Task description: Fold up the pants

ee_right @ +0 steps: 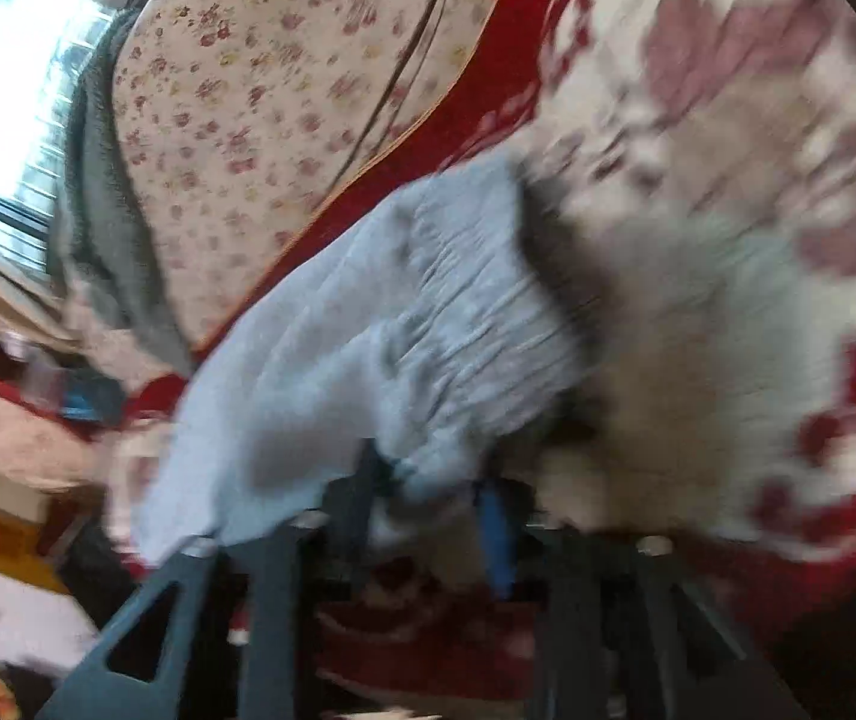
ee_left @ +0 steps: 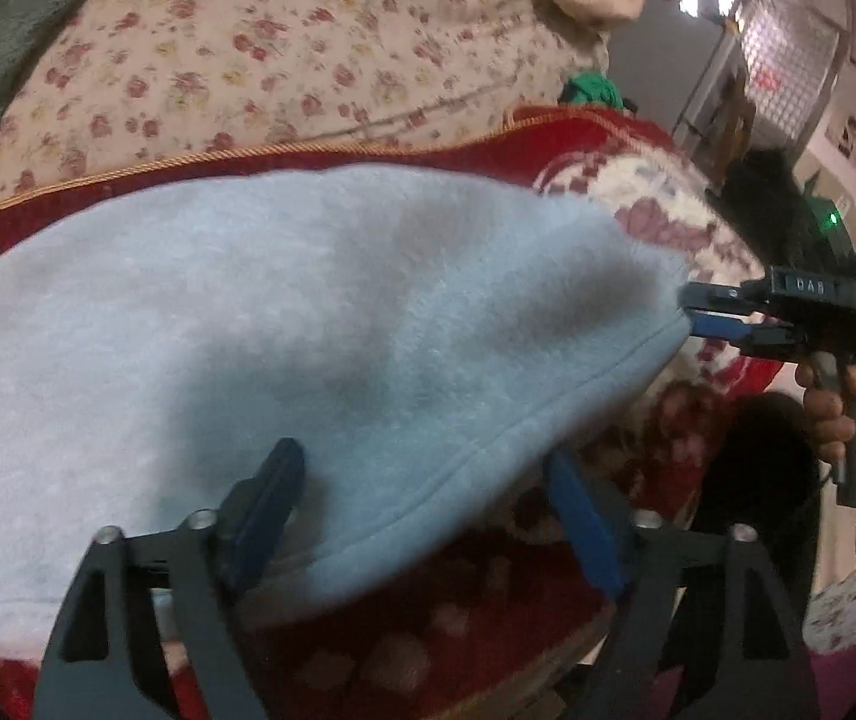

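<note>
Left gripper [ee_left: 428, 498] gapes empty over pants [ee_left: 260, 324]; right gripper [ee_left: 688, 312] pinches hem corner, mid-fold; next: carry across.

— What is found lying on what?

— The light blue fleece pants [ee_left: 284, 324] are spread on the red floral plush blanket [ee_left: 655, 210]. The cream flower-print quilt [ee_left: 236, 54] is located behind them.

— And the grippers?

— The left gripper [ee_left: 428, 510] is placed at the near hem; the right gripper [ee_left: 688, 309] is met at the pants' right end.

Bright window [ee_right: 2, 96] (glaring) — floral bedding [ee_left: 218, 60].
</note>
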Available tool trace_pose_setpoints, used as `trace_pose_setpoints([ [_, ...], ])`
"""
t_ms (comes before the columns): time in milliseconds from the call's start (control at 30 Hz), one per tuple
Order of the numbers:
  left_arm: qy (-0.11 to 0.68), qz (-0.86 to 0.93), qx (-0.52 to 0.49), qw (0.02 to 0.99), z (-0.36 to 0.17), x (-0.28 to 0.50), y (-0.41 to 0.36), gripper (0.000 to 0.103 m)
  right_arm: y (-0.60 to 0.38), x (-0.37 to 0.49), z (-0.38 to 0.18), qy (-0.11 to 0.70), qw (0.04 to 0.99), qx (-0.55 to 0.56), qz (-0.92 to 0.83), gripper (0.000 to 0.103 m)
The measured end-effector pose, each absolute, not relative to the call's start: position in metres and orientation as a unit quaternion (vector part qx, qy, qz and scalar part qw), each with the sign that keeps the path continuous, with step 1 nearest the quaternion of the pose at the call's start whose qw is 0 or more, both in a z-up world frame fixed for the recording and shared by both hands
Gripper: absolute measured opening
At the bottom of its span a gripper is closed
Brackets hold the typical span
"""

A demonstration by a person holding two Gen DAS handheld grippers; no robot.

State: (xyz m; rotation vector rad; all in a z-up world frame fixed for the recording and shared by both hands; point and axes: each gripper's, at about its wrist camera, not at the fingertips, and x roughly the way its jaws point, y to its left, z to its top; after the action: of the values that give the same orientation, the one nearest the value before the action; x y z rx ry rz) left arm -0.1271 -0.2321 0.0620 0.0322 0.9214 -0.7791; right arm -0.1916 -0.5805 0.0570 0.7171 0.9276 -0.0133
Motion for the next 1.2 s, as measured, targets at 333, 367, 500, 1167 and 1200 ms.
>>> trace_pose_setpoints([
  [333,0.414,-0.32,-0.036,0.851,0.083,-0.078,-0.208,0.092,-0.488,-0.131,0.124,0.392,0.898,0.178,0.092,0.057],
  [367,0.418,-0.312,-0.035,0.852,0.077,-0.071,-0.211,0.092,-0.472,-0.12,0.117,0.401,0.9,0.142,0.091,0.057],
  [500,0.444,-0.274,-0.038,0.852,0.048,-0.045,-0.217,0.092,-0.447,-0.101,0.079,0.449,0.889,0.058,0.073,0.055],
  [1167,0.523,-0.351,-0.024,0.776,0.06,0.092,-0.254,0.092,-0.436,-0.046,0.058,0.46,0.865,0.084,0.183,0.068],
  [1200,0.536,-0.365,-0.028,0.761,0.057,0.099,-0.257,0.092,-0.433,-0.046,0.055,0.461,0.864,0.081,0.185,0.068],
])
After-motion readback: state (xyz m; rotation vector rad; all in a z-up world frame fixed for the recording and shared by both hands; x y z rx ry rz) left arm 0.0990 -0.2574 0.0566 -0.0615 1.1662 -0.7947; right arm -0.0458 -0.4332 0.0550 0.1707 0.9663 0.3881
